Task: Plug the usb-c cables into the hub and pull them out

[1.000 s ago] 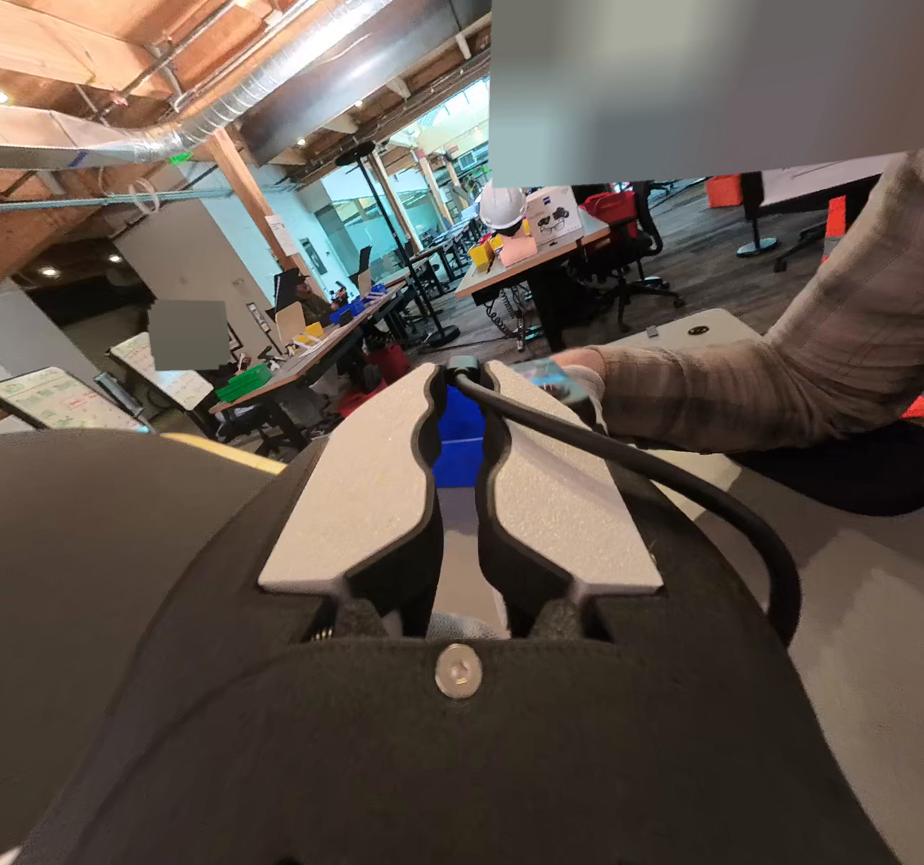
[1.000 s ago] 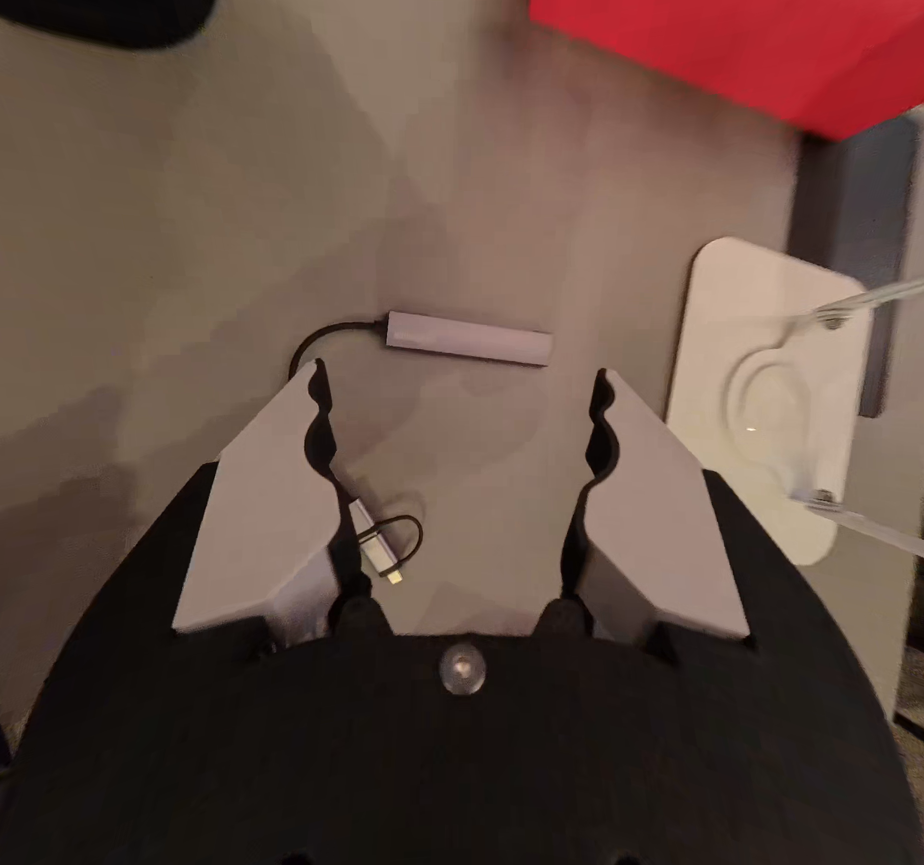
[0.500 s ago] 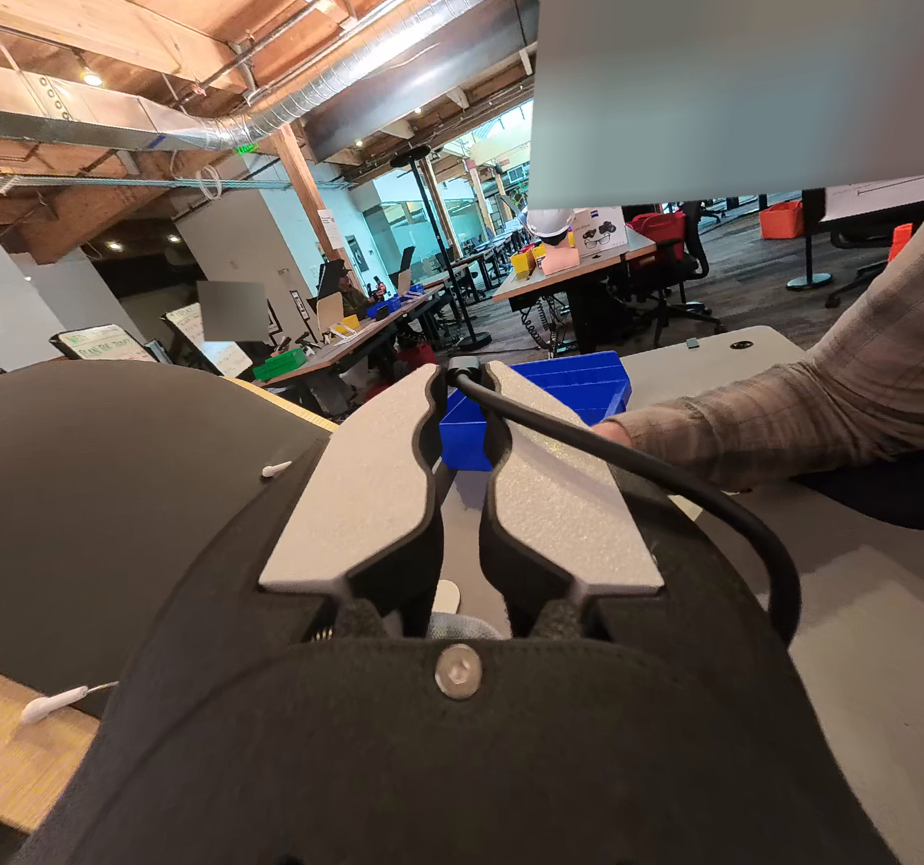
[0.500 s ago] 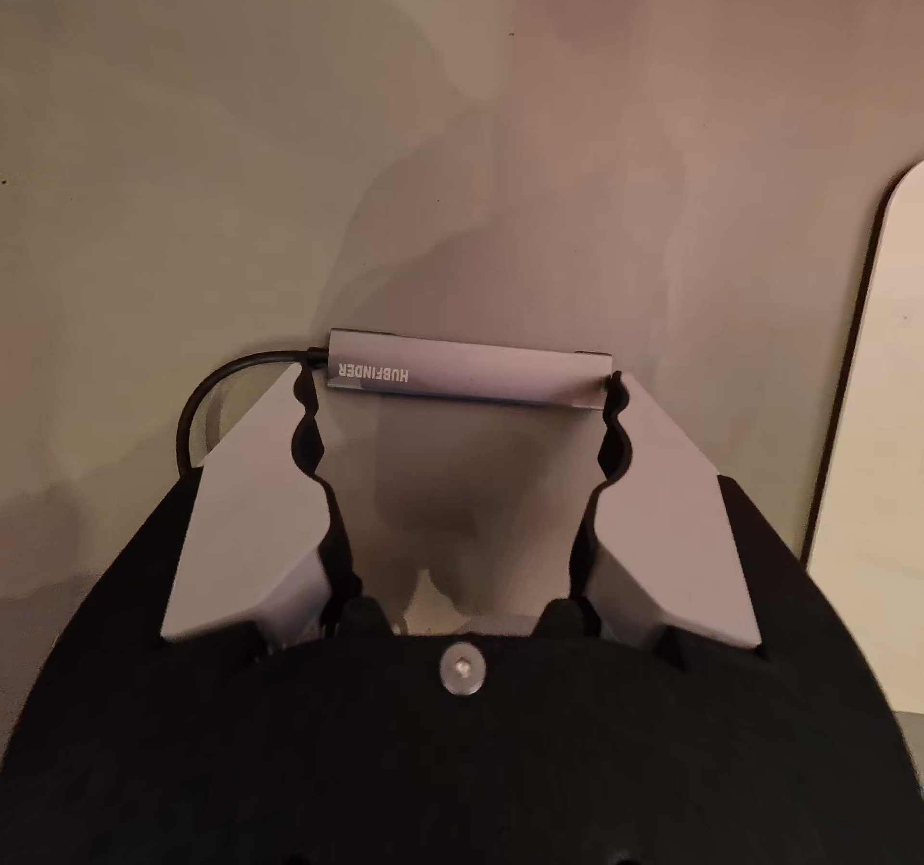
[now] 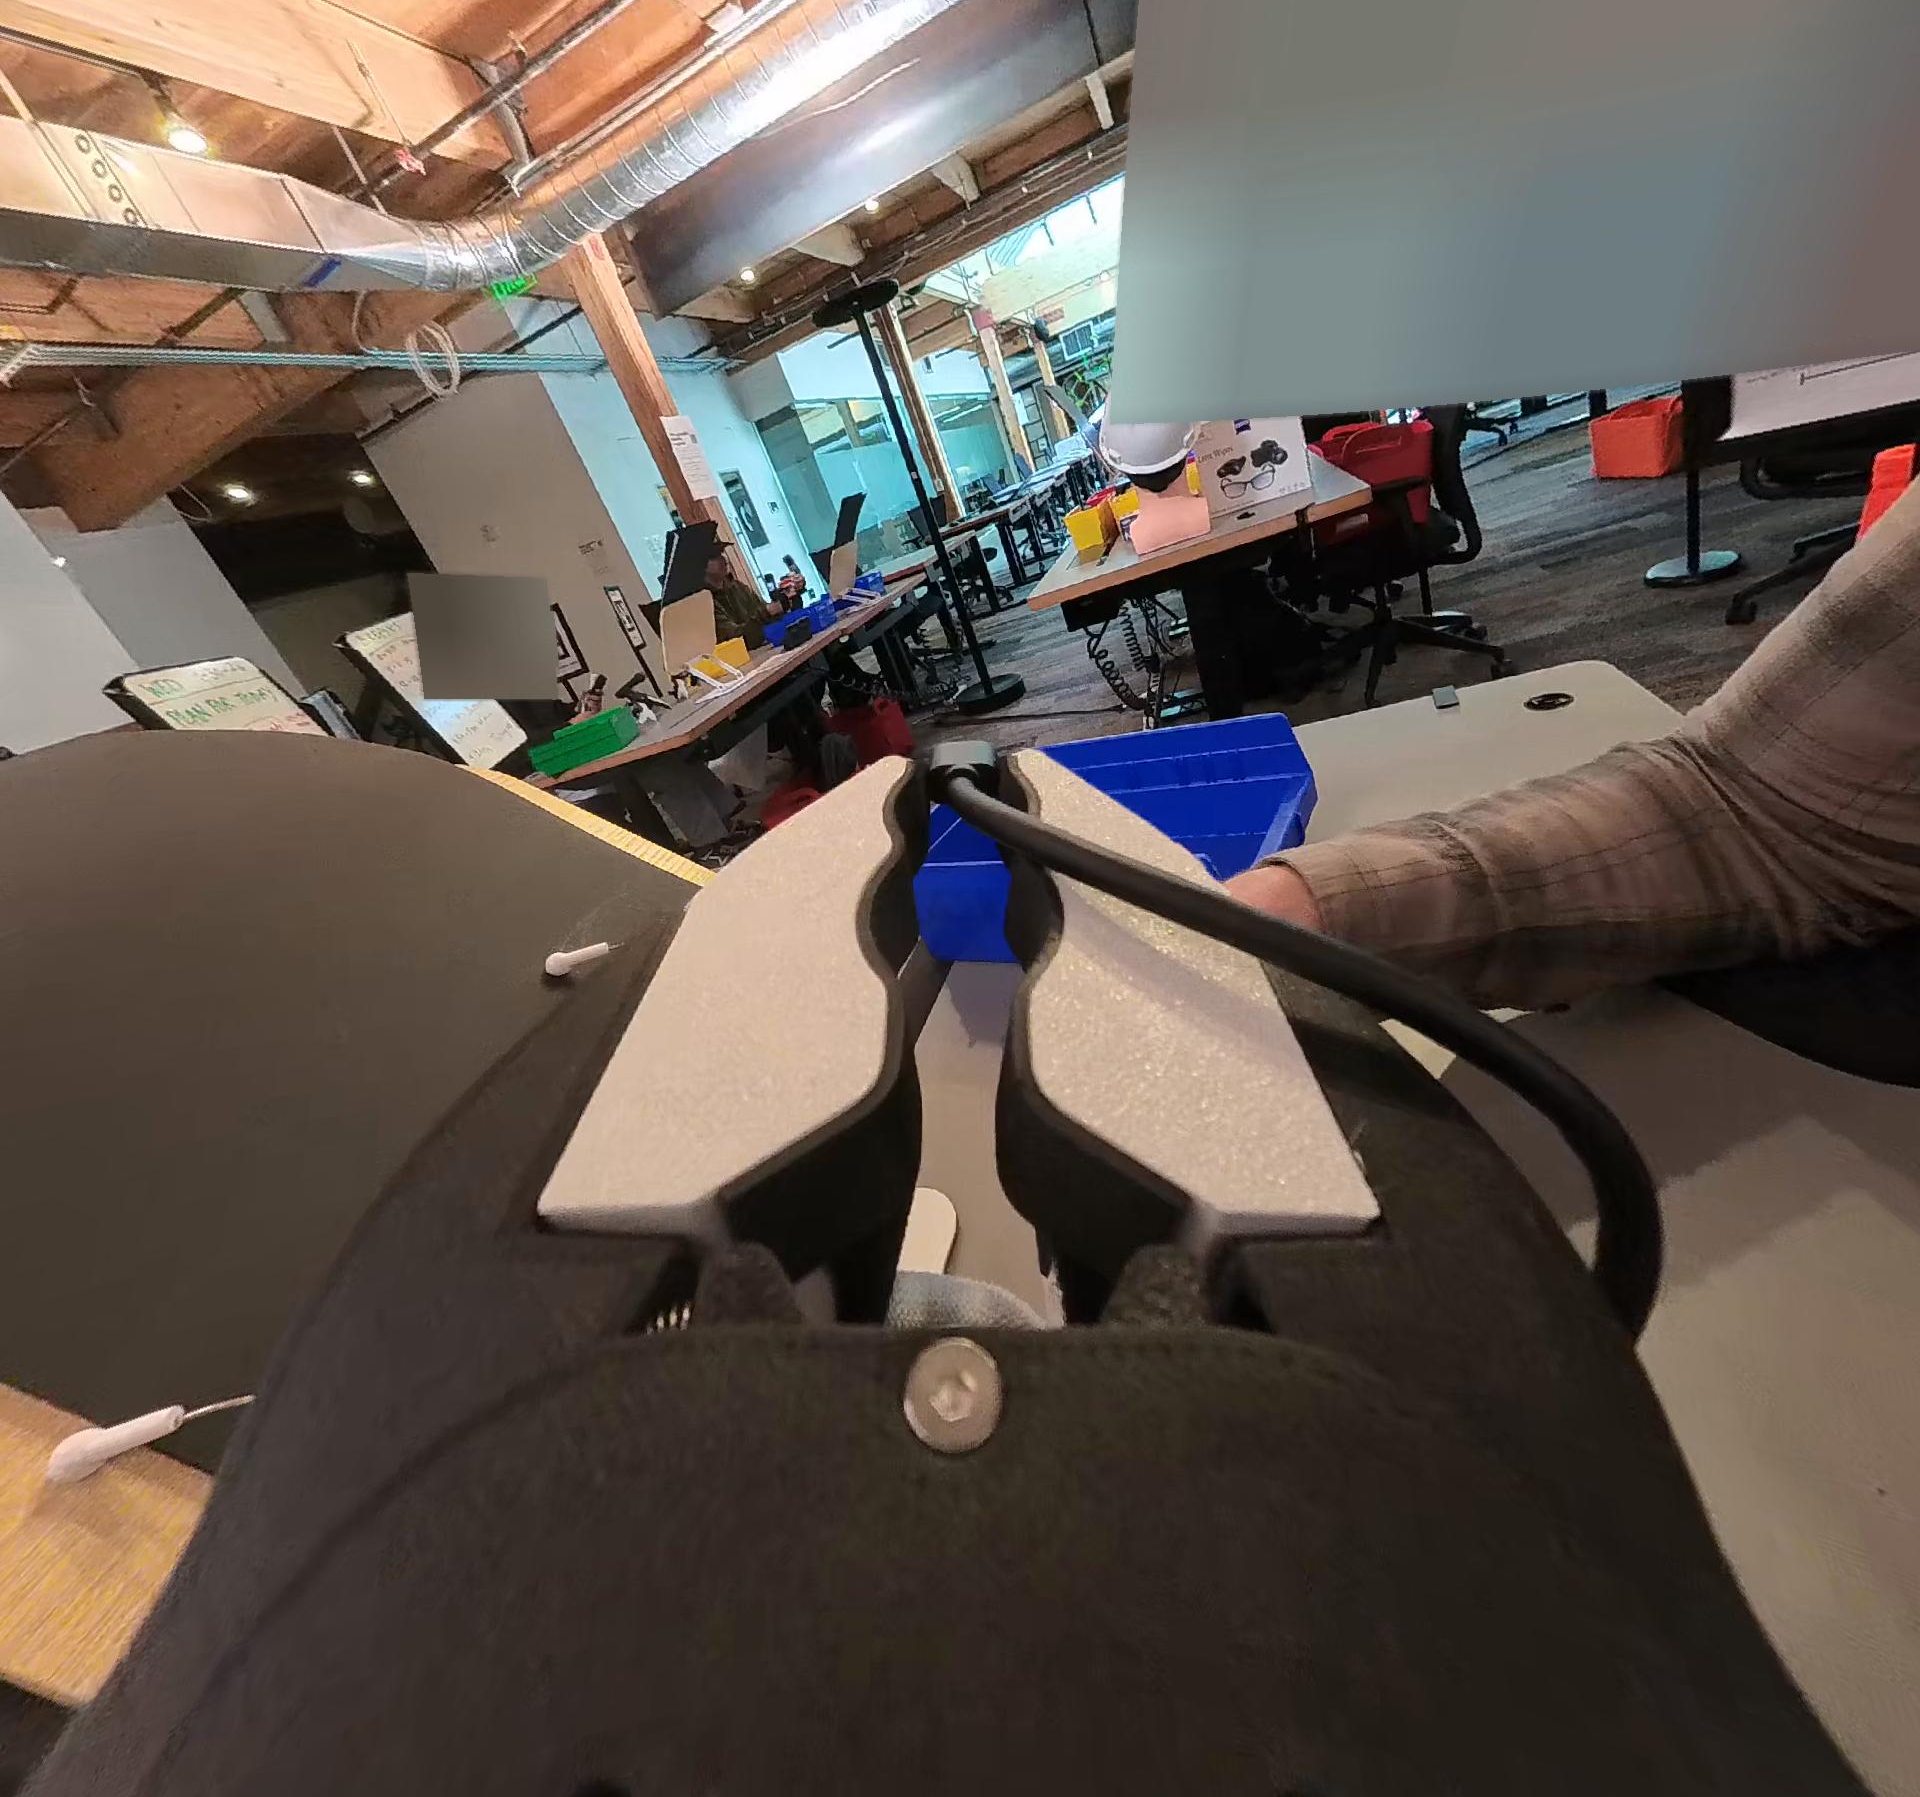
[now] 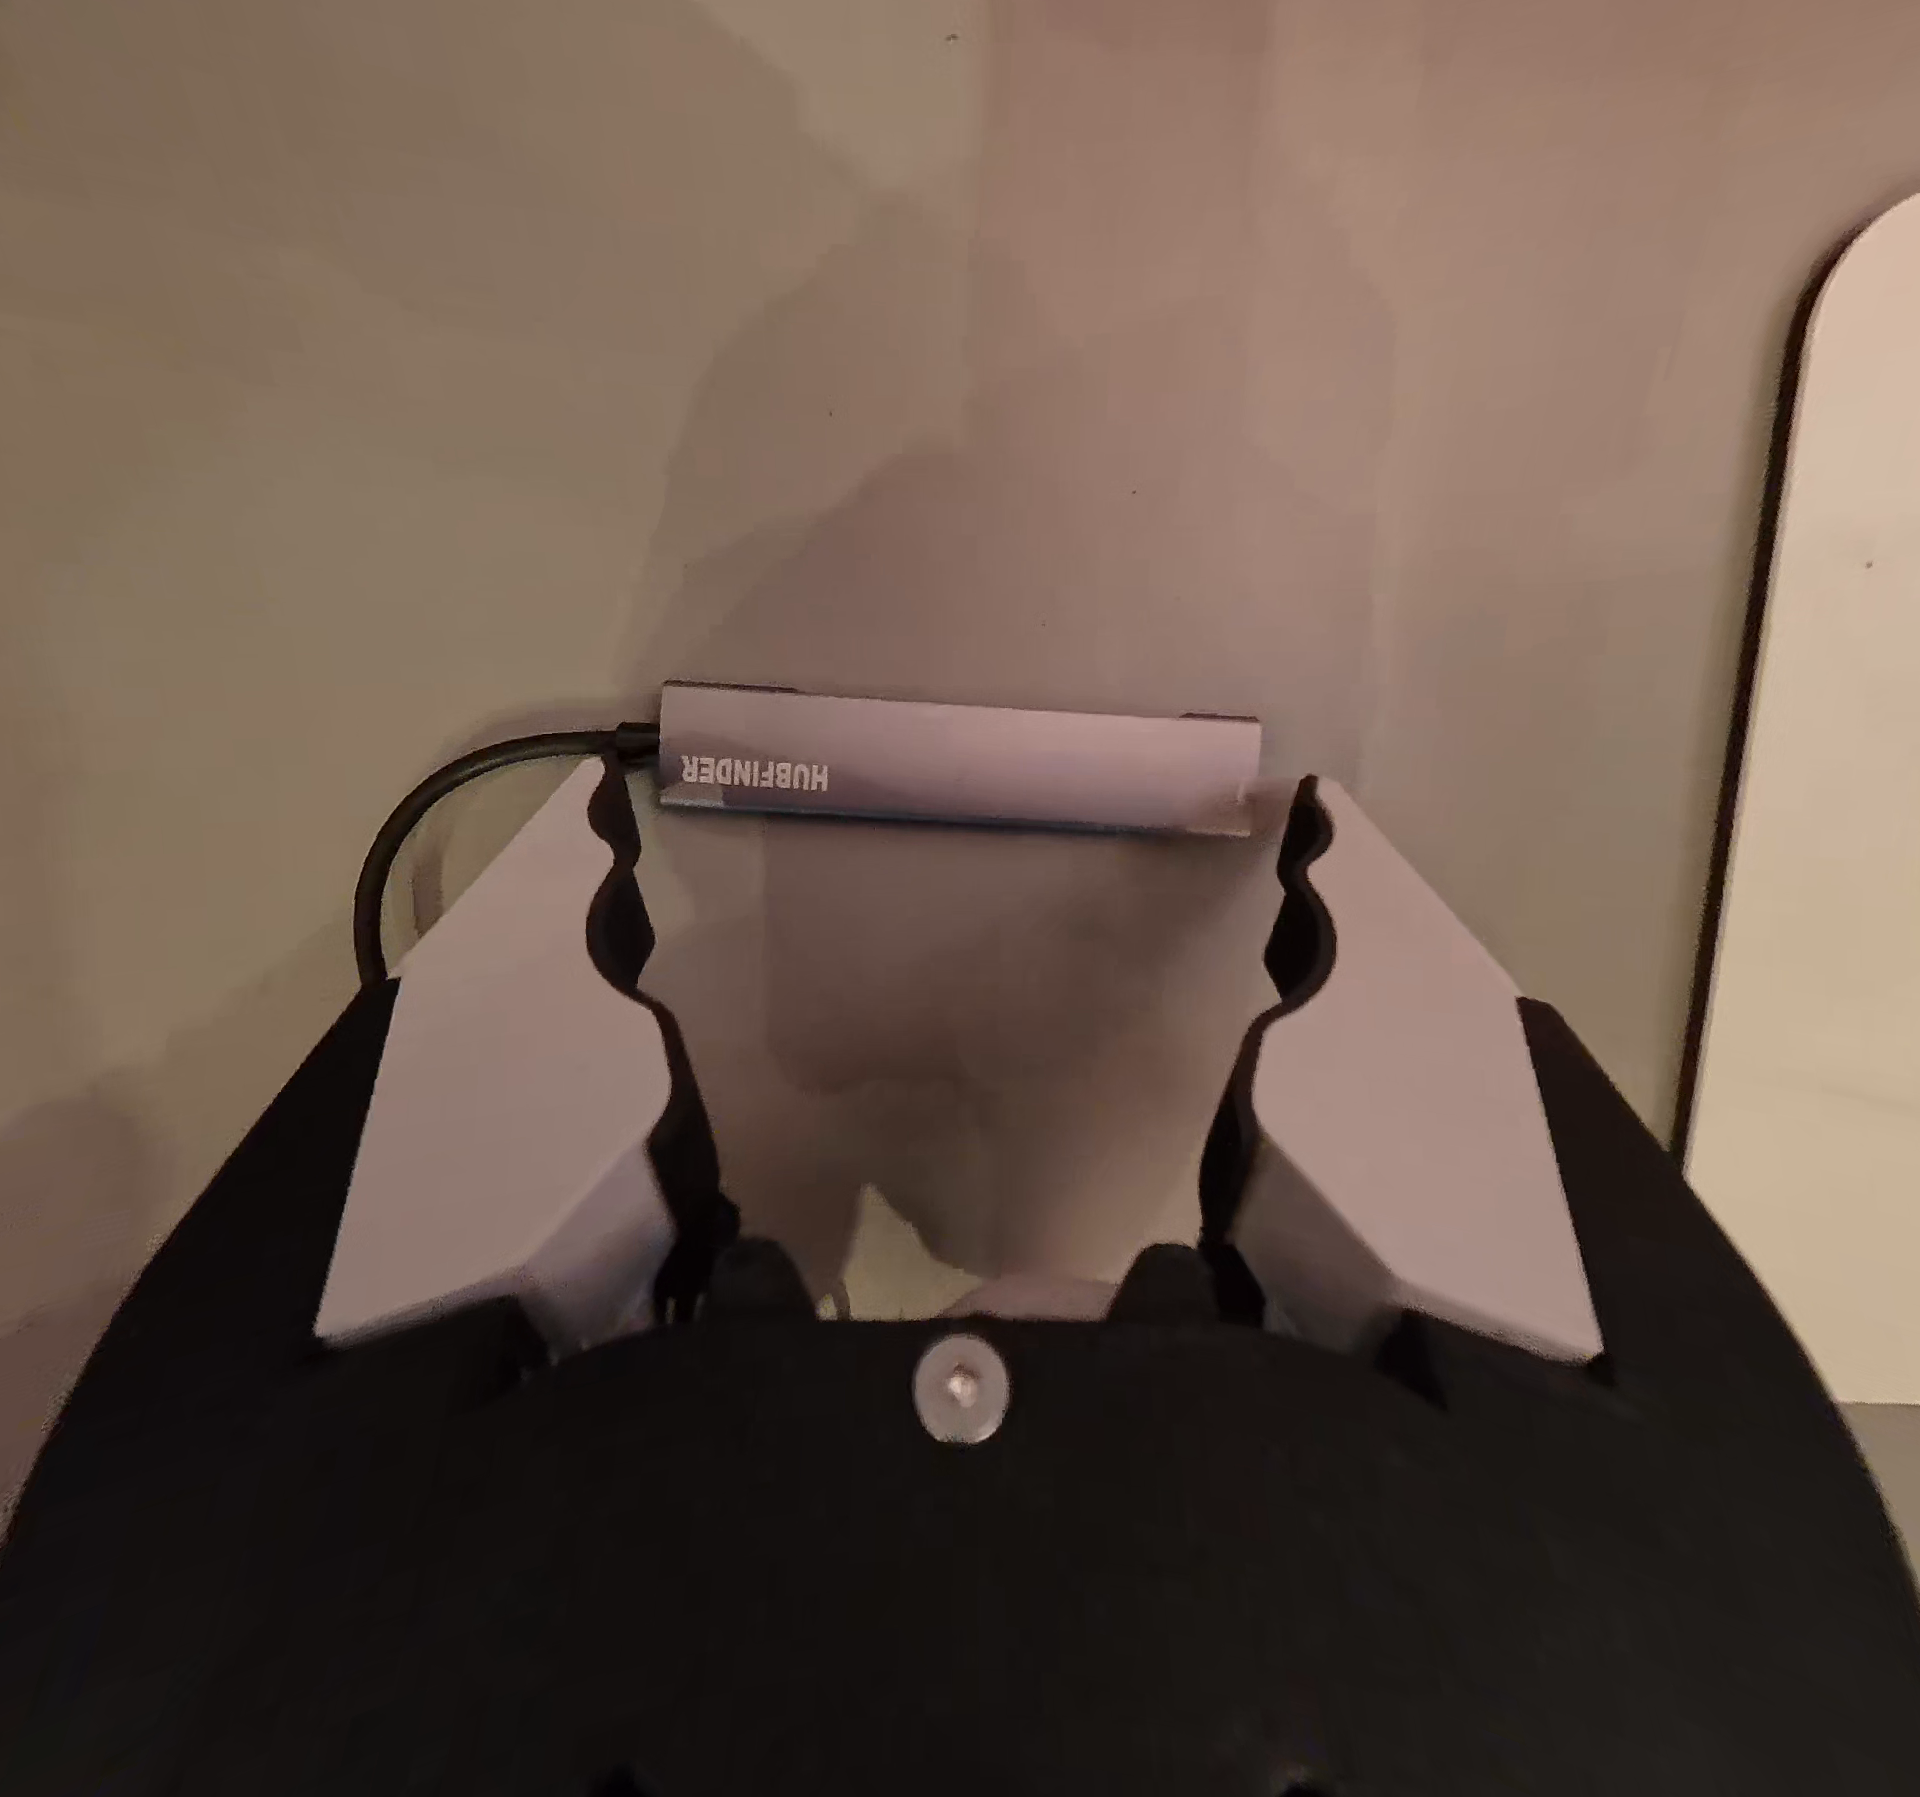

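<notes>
The bench fills less of the right view than before: the hub looms nearer, white lettering on its grey top, bracketed by the right gripper's spread fingers. The left gripper stays clamped on the usb-c cable.
</notes>
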`<state>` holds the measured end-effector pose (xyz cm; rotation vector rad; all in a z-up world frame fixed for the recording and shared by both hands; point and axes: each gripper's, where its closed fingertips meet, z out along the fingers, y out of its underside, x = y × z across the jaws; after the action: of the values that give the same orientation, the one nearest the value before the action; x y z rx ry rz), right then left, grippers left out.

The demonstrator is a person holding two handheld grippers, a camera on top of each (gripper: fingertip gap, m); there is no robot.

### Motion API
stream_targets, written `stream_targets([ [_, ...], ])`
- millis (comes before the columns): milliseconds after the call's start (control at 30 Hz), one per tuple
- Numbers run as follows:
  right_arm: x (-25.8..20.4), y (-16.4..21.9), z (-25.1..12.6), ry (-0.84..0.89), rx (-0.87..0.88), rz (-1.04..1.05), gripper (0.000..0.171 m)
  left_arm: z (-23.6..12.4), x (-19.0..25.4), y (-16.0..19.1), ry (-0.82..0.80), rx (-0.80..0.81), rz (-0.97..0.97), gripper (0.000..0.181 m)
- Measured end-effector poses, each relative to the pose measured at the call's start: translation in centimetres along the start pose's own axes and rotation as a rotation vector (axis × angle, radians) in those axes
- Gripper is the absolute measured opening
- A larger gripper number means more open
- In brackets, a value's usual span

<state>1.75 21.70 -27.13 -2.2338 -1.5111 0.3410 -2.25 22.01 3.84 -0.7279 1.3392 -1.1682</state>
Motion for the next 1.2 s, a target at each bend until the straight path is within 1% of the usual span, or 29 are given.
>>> stream_targets([
  [67, 0.0, 0.0, 0.1, -0.008, -0.007, 0.034, 0.116, -0.1, -0.1, 0.0, -0.002, 0.001, -0.001, 0.013],
  [133, 0.3, -0.1, 0.0, -0.004, -0.004, 0.042, 0.108, -0.2, -0.2, 0.0, -0.002, 0.002, -0.004, 0.013],
  [367, 0.6, -0.2, 0.0, -0.019, 0.026, 0.039, 0.107, -0.1, -0.3, 0.6, -0.002, -0.015, -0.011, 0.013],
  [567, 0.8, -1.2, -1.8, -0.088, 0.182, 0.082, 0.107, 0.1, -0.7, 1.6, -0.009, -0.032, -0.036, 0.013],
  [733, 1.0, -2.7, -5.3, -0.112, 0.342, 0.090, 0.108, 0.6, -0.8, 2.8, -0.005, -0.069, -0.058, 0.013],
  [900, 1.0, -4.2, -10.7, -0.097, 0.496, 0.066, 0.107, 1.3, -0.8, 3.7, 0.017, -0.066, -0.124, 0.013],
  [1033, 0.7, -4.5, -14.5, -0.060, 0.572, 0.037, 0.107, 2.4, -0.7, 3.9, 0.058, 0.003, -0.253, 0.013],
  [1200, 0.6, -4.0, -17.4, -0.032, 0.619, 0.023, 0.107, 4.2, -0.2, 5.1, 0.095, 0.025, -0.373, 0.013],
])
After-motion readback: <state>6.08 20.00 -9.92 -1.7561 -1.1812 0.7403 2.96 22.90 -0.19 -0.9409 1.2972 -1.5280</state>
